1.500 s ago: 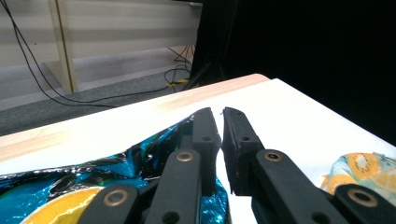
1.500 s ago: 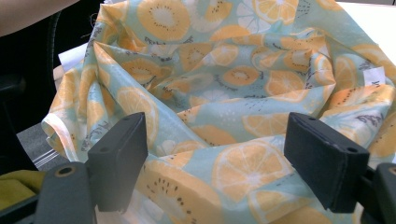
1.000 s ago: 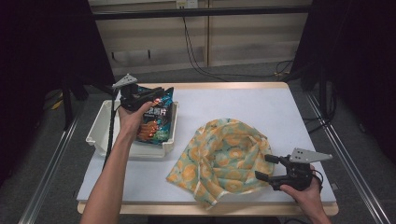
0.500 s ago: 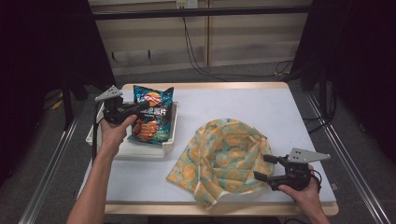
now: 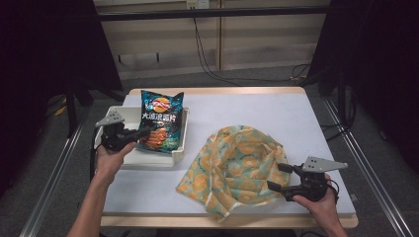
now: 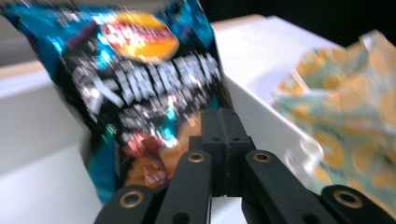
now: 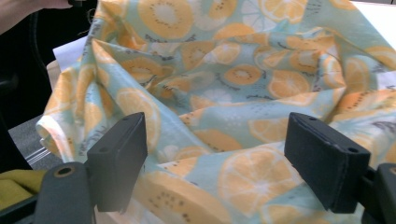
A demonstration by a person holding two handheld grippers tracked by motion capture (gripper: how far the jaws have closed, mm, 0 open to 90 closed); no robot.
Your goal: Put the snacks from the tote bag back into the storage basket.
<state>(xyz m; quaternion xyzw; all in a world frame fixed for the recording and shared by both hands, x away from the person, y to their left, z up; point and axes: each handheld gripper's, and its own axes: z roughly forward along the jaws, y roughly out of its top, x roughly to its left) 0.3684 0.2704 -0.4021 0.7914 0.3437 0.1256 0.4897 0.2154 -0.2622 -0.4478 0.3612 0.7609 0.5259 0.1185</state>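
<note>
A blue chip bag [image 5: 160, 121] stands in a white tray [image 5: 148, 159] at the table's left, leaning on the tray's far wall. My left gripper [image 5: 144, 132] is at the bag's left lower edge, jaws shut. In the left gripper view the shut jaws [image 6: 223, 116] point at the bag's face [image 6: 140, 84], and no part of the bag shows between them. A fruit-print cloth [image 5: 237, 163] lies crumpled at the right front. My right gripper [image 5: 275, 176] stands open at the cloth's near right edge, its pads either side of a fold of the fabric [image 7: 233, 93] without pressing it.
The white table top [image 5: 257, 108] stretches bare behind the cloth. The tray sits close to the table's left edge, and the cloth [image 6: 355, 116] lies just right of it. Black cables hang behind the table. Metal rails run along both sides on the floor.
The left hand has moved left and down. The chip bag, held up over the tray a second ago, now stands in the tray. The right gripper has stayed in place.
</note>
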